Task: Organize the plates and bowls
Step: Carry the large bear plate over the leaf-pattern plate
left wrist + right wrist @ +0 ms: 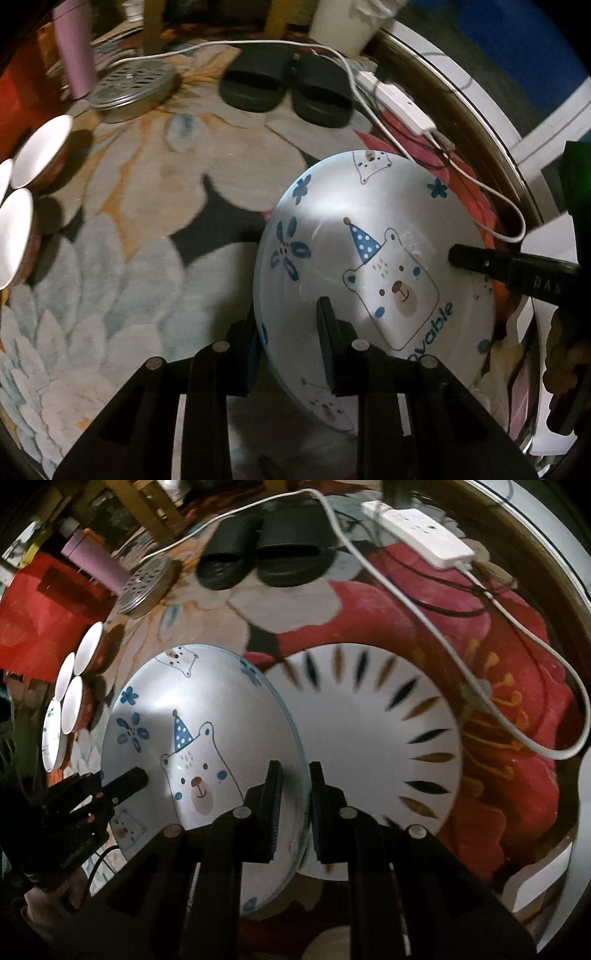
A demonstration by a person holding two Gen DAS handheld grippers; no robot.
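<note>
A pale blue plate with a party-hat bear hangs tilted above the floral carpet, carried by both grippers. My left gripper is shut on its left rim, one finger over the face and one behind. My right gripper is shut on the opposite rim of the bear plate. Under it, on the carpet, lies a white plate with dark and gold dashes. Three small white-lined bowls stand grouped at the left, next to a small patterned dish.
Black slippers lie at the far side of the carpet. A white power strip and its cable run along the right. A perforated metal lid and a pink tumbler sit far left.
</note>
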